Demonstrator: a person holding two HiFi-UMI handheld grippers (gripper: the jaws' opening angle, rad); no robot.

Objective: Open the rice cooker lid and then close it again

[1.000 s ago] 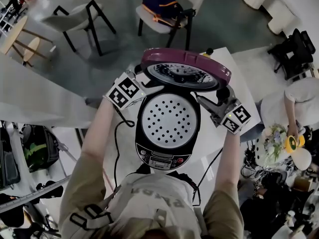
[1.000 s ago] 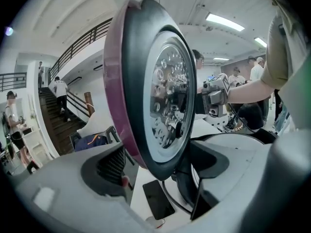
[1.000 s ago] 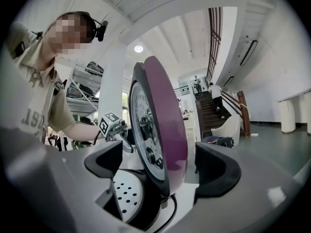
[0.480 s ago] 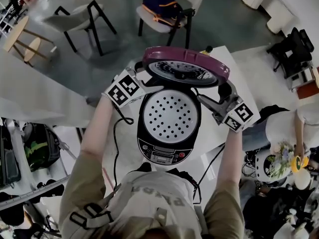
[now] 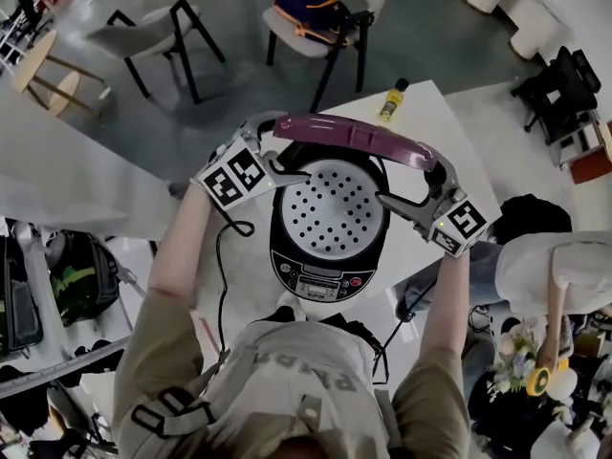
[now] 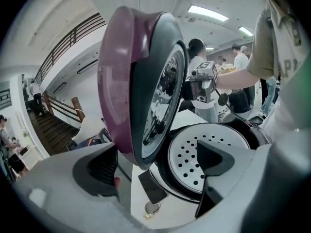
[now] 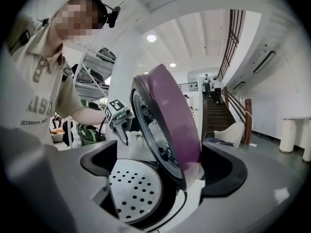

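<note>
Flanking the raised purple lid (image 5: 359, 134) of the rice cooker (image 5: 325, 261) at mid-table (image 5: 449, 132): left gripper (image 5: 282, 165) and right gripper (image 5: 413, 185), jaws opening, lid rim between, unpressed. Crowding the far edge behind: yellow bottle (image 5: 391, 101). Trailing off the left edge: black cord (image 5: 219, 275).

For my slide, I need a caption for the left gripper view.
Left gripper, jaws opening, straddles the raised round purple rice cooker lid above the white perforated tray.

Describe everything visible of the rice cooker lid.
The lid is round, glossy purple outside, with a dark rim and a shiny metal inner plate. It stands half raised, tilted over the perforated tray. Its edges sit between the opening jaws of the left gripper and right gripper; contact is unclear.
</note>
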